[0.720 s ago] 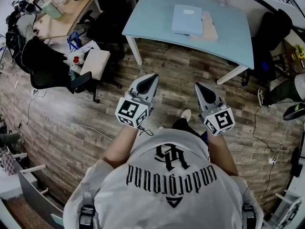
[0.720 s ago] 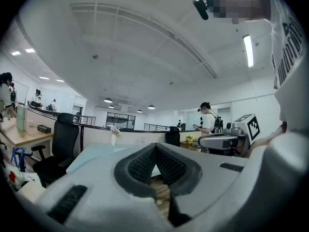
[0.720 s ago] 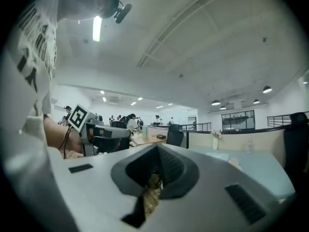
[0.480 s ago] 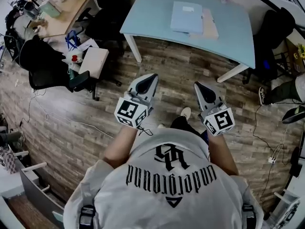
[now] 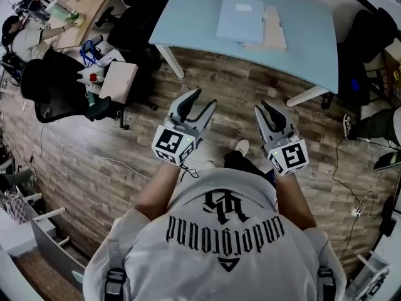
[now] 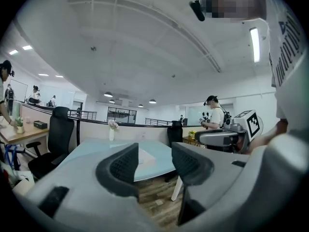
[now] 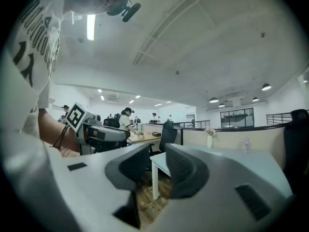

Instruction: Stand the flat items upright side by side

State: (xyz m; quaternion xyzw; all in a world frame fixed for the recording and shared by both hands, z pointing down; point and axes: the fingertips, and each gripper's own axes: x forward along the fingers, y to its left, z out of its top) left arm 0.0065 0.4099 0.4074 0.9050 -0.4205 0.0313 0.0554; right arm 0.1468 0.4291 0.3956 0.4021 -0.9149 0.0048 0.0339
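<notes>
Left tool point(image 5: 205, 98) has spread apart, empty; right tool point(image 5: 265, 108) seems barely apart, both short of table point(image 5: 188, 17) edge.

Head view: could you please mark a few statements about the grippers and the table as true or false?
1. The left gripper has its jaws apart with nothing between them. True.
2. The right gripper holds the blue folder. False: it is empty, and the folder lies flat on the table.
3. A tan flat item shows at the folder's right edge. True.
4. Both grippers hang over the table. False: they are over the wooden floor, short of the table.
</notes>
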